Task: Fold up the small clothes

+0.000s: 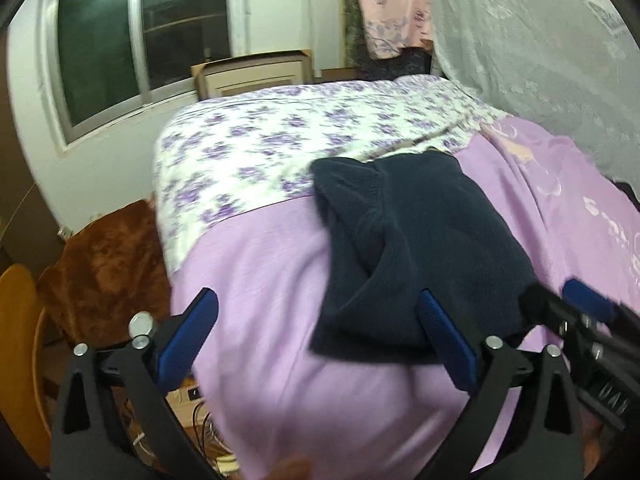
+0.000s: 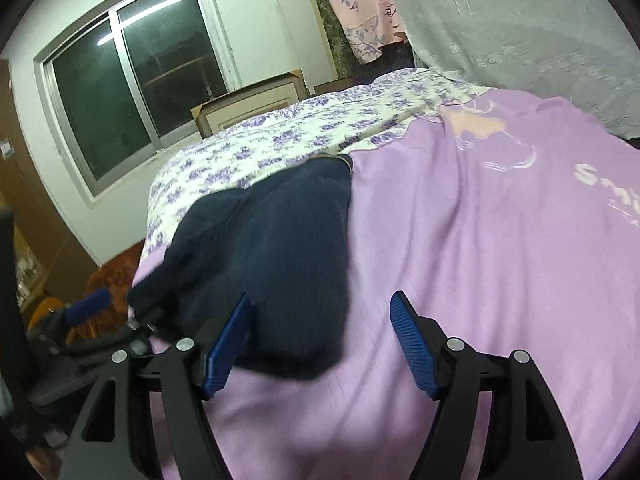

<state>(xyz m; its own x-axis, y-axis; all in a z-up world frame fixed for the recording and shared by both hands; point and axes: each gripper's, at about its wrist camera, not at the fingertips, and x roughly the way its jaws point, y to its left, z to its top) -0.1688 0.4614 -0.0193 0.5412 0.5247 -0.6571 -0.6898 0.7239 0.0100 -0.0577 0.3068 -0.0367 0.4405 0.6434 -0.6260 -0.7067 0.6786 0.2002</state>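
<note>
A dark navy knitted garment (image 1: 420, 232) lies folded on the lilac blanket (image 1: 260, 280) that covers the bed. My left gripper (image 1: 317, 294) is open wide over the garment's near left corner; one blue finger (image 1: 440, 332) overlaps the garment's near edge, the other finger (image 1: 192, 328) is over bare blanket. In the right wrist view my right gripper (image 2: 322, 296) is open over the near right edge of the garment (image 2: 272, 248), with nothing pinched. The right gripper (image 1: 560, 304) also shows at the garment's right corner, and the left gripper (image 2: 116, 312) shows at its left corner.
A white sheet with purple flowers (image 1: 260, 140) covers the far half of the bed. A dark window (image 1: 140, 40) and a cardboard box (image 1: 252, 72) stand behind it. A brown fleece (image 1: 108, 264), a wooden chair (image 1: 16, 340) and cables (image 1: 200, 420) sit left of the bed; a lace curtain (image 1: 540, 60) hangs on the right.
</note>
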